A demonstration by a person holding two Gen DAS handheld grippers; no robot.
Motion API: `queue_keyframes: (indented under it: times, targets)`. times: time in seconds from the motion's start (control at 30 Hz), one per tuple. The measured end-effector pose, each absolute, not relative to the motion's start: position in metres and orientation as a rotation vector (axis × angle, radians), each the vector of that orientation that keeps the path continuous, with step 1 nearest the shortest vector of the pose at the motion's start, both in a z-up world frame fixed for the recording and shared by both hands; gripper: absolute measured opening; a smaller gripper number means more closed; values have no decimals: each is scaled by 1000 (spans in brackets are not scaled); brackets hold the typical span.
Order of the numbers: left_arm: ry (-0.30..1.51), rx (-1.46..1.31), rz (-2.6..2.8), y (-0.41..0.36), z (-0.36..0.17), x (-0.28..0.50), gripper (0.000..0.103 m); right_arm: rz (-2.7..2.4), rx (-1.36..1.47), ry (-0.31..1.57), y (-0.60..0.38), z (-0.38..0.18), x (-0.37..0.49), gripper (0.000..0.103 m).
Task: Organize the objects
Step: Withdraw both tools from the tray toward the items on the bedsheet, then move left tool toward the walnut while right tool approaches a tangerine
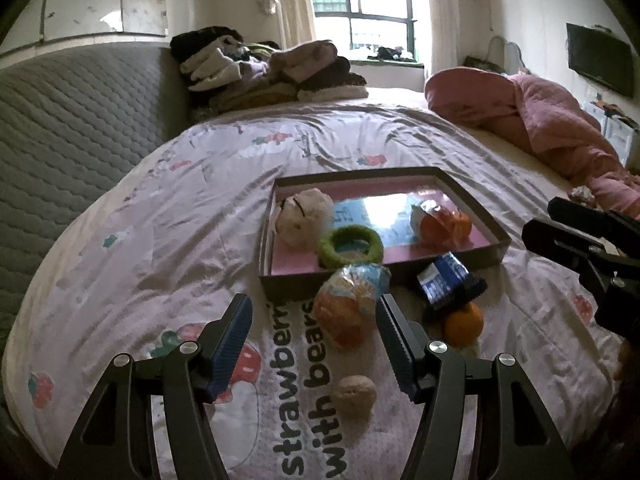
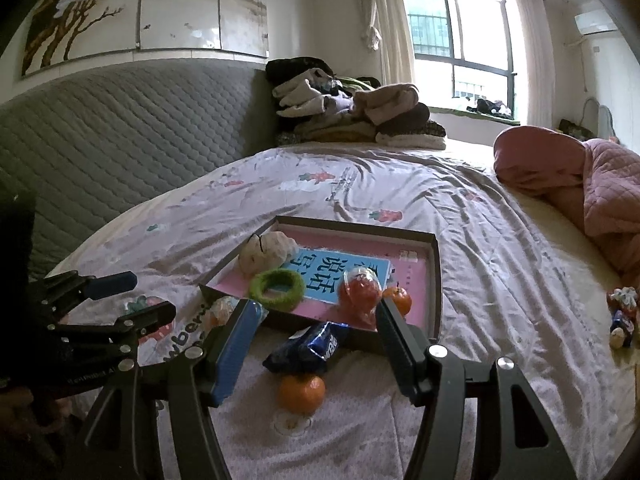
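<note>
The left gripper [image 1: 316, 344] is open, and nothing is held in it. A wrapped snack [image 1: 350, 304] lies on the bed sheet [image 1: 180, 220] just ahead of its tips, close to the right finger. A walnut [image 1: 355, 394] lies on the sheet between the two fingers, nearer to the camera. An orange [image 1: 464, 324] sits just past the right finger, and a blue packet [image 1: 444, 282] lies right behind that orange.

The right gripper [image 2: 316, 320] is open too, with nothing in it. From its own camera, the orange [image 2: 302, 392] lies between its fingers, and the blue packet [image 2: 308, 346] touches the orange on the far side. The wrapped snack [image 2: 218, 314] peeks out beside its left finger.

A tray [image 1: 496, 242] sits on the sheet just ahead of both grippers. Inside it, a book [image 2: 340, 276] lies flat. A white soft toy [image 1: 304, 216] sits in the far left part. A green ring [image 1: 350, 246] lies near the front edge, close to the left gripper's tips. A red bagged snack [image 2: 360, 290] and a small orange [image 2: 397, 299] sit on the right side, just ahead of the right gripper's right finger.

Far ahead there is a pile of clothes [image 1: 272, 68]. A pink blanket [image 1: 532, 120] lies off to the right.
</note>
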State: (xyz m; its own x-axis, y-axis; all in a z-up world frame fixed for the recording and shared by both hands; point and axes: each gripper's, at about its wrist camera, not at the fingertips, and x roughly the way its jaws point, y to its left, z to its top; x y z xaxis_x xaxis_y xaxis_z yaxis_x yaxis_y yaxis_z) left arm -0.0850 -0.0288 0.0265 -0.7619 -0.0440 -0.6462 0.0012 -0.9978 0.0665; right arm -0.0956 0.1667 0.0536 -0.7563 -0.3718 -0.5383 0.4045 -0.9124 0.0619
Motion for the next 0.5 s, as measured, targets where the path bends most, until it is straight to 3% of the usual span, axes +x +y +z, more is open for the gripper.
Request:
queue_keyframes:
  times: [0.5]
  targets:
    - [-90,1121,-2897,-28,9,-78,66,-2600,827,95,168,36,-94,62]
